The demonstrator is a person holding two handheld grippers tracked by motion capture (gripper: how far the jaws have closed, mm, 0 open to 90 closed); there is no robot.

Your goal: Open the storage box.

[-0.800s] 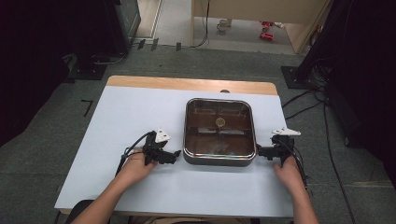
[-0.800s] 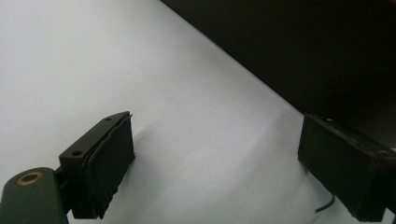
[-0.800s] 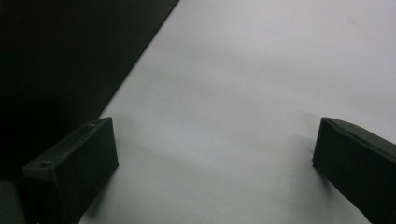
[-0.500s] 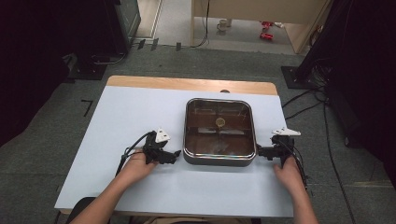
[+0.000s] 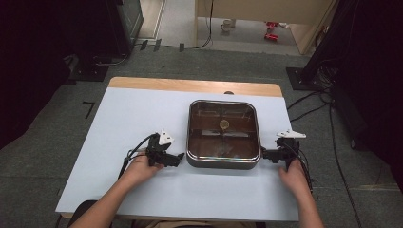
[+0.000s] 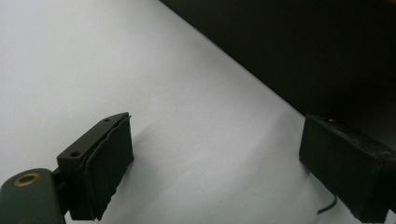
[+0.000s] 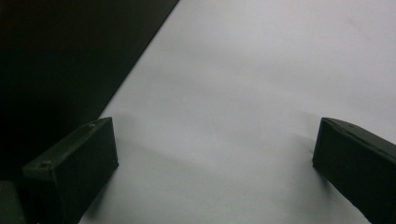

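High view: square lidded pan (image 5: 223,134) sits at table (image 5: 119,123) centre. My left gripper (image 5: 177,158) is at its 8 o'clock corner, my right gripper (image 5: 264,154) at its 4 o'clock, both just beside the rim.

Left gripper view: jaws wide, nothing between; pan's dark wall (image 6: 303,51) at 1 o'clock.

Right gripper view: jaws released, empty; pan wall (image 7: 60,60) at 10 o'clock.

Step, as I judge: approach for a two-sided lift. Next: ease both grippers inward, seat the jaws on the pan edges, clamp evenly.
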